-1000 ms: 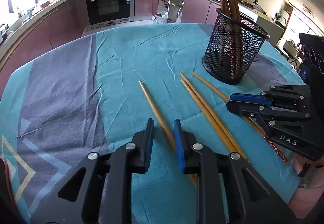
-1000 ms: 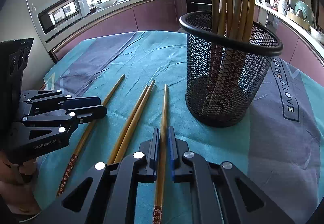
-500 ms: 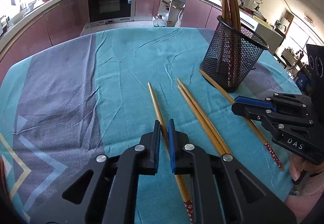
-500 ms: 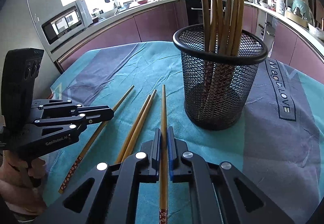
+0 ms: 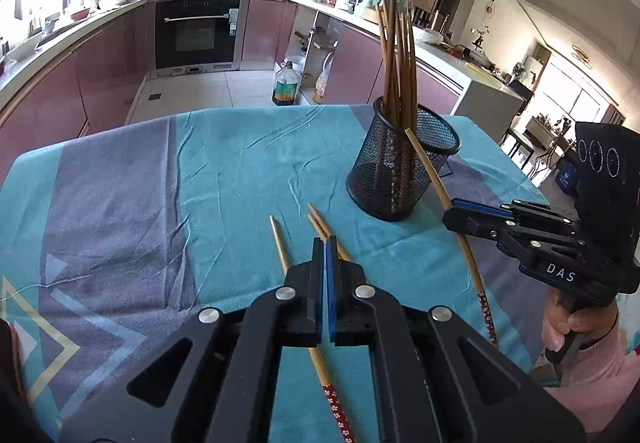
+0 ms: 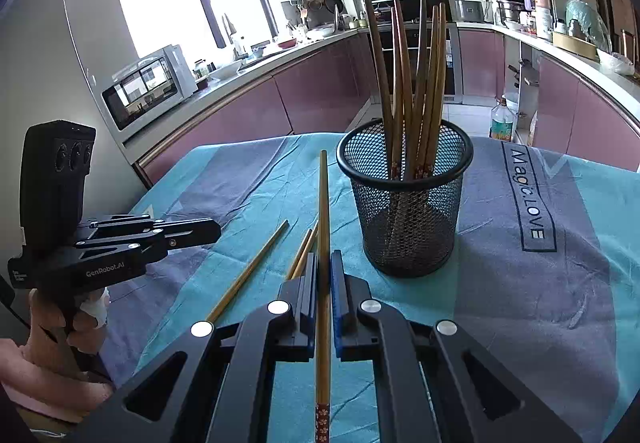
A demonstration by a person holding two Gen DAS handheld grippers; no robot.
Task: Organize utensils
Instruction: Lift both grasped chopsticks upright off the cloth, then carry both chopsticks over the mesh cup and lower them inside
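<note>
Nearest the right wrist camera, the right gripper [image 6: 325, 263] has its jaws closed on a single bamboo chopstick [image 6: 323, 203]. The chopstick runs straight along the line of the fingers. Its red patterned end trails back under the camera, and its narrow tip points forward and upward, clear of the cloth.

Nearest the left wrist camera, the left gripper [image 5: 325, 247] has its jaws pressed together. A loose chopstick [image 5: 280, 243] passes beneath them. That view hides the contact, but from the right wrist view it seems to lie flat on the cloth, apart from the left fingertips, so the left jaws are probably closed on nothing.

Just beyond, a pair of chopsticks [image 5: 320, 221] lies side by side on the teal and grey tablecloth [image 5: 120, 203], tips pointing away.

Farther on stands a black mesh holder [image 6: 408, 235], upright, with a bundle of chopsticks [image 6: 400, 83] already standing in it. The holder sits ahead and to the right of the held chopstick's tip. The tip is near the rim but outside it, at about rim height.

The right hand is the nearer one to the holder. The next move likely calls for tipping the chopstick upright and carrying it rightward over the rim.
</note>
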